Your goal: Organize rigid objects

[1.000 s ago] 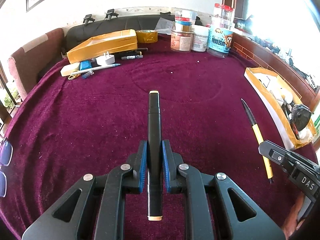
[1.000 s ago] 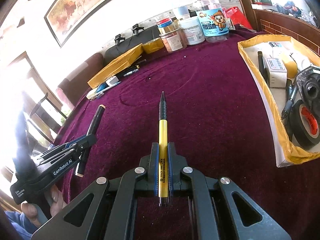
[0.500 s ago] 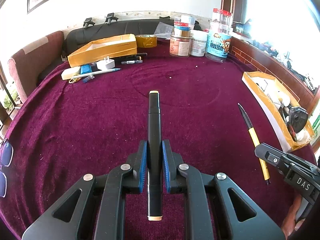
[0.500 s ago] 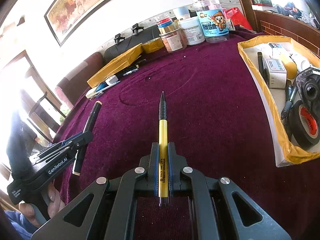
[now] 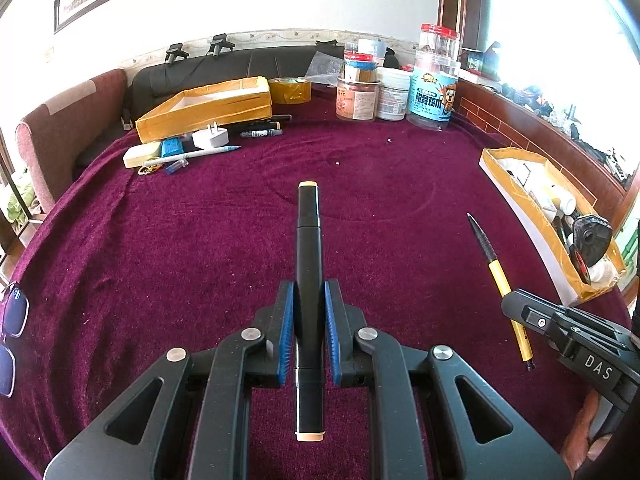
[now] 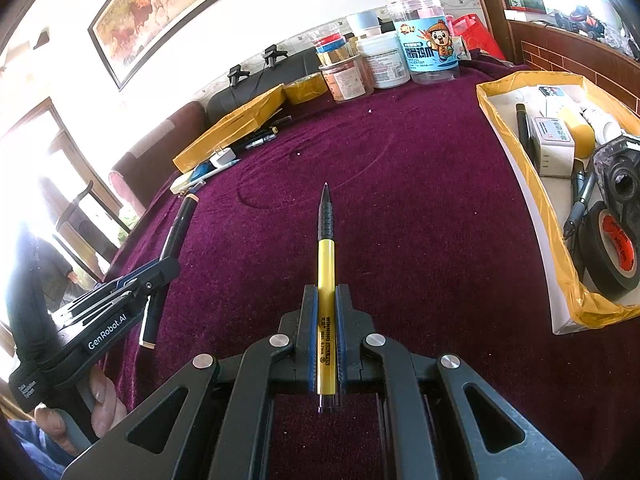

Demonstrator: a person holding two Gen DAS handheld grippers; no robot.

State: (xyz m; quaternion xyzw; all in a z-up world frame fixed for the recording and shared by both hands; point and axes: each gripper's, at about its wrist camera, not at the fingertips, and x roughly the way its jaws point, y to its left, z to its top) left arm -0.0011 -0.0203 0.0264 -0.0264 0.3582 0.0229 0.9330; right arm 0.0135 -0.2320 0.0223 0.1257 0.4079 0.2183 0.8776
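My left gripper (image 5: 307, 300) is shut on a black marker (image 5: 307, 248) with cream end caps, held above the purple tablecloth and pointing forward. It also shows in the right wrist view (image 6: 170, 246), with the left gripper (image 6: 160, 276) at the left. My right gripper (image 6: 326, 304) is shut on a yellow and black pen (image 6: 326, 256), tip pointing forward. That pen shows in the left wrist view (image 5: 498, 276), with the right gripper (image 5: 516, 304) at the lower right. A yellow-lined tray (image 6: 516, 148) at the right holds pens, tape rolls and small boxes.
A second yellow tray (image 5: 208, 114) stands at the far left with a charger plug (image 5: 210, 138), pens and small items before it. Jars and a tape roll (image 5: 290, 90) line the far edge. Eyeglasses (image 5: 10, 320) lie at the left edge.
Both grippers have drawn back slightly and risen with their pens still held. The far objects look a little farther away. Nothing was let go.
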